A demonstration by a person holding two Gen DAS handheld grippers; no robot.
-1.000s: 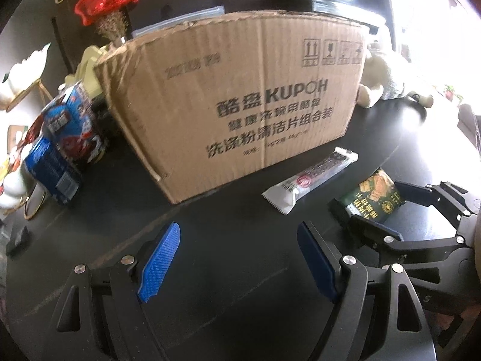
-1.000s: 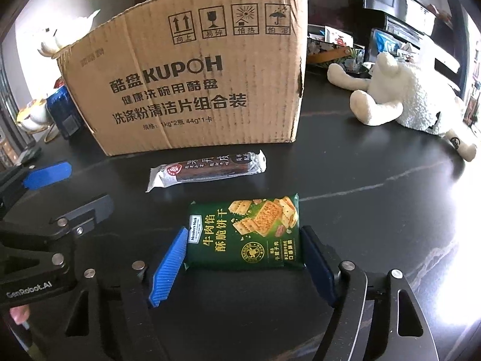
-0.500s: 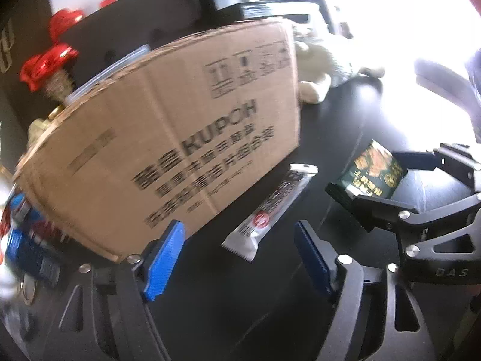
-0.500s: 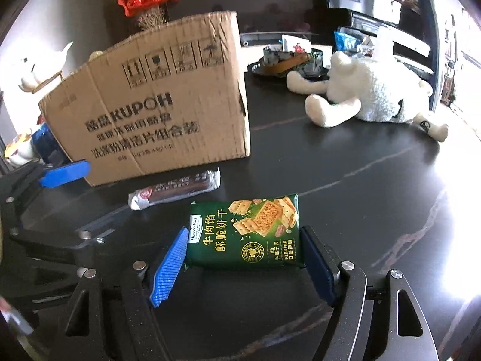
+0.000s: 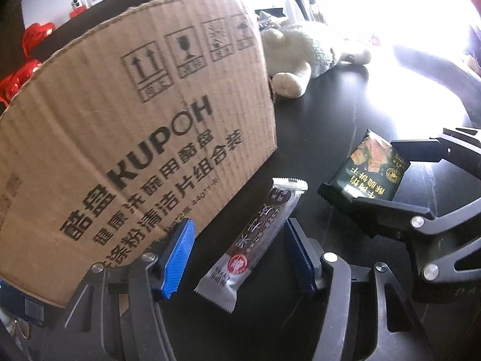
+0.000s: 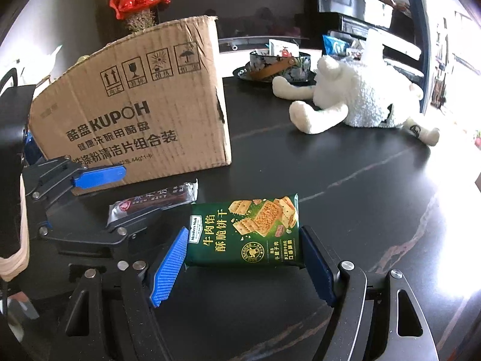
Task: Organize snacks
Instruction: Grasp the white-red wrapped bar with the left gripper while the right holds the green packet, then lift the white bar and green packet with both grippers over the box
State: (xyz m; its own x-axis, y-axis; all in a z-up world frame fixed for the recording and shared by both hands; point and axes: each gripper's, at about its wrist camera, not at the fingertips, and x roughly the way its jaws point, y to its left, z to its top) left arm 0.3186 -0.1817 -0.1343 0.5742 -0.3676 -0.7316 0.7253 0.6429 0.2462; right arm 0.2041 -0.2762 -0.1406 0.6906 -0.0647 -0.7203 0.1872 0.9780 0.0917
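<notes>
Straddling the silver snack bar [image 5: 255, 237], my left claw [image 5: 237, 258] has just been closing, pads not yet touching; the bar's long axis runs straight ahead between them.

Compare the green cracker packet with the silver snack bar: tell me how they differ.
The green cracker packet is broad and rectangular; the silver snack bar is long and narrow. The packet is dark green with pictured crackers; the bar is silver with a dark panel and a red round mark. The packet sits clamped in the right gripper; the bar lies on the black table between the left gripper's closing jaws, ungripped. Both are sealed snacks near the cardboard box.
</notes>
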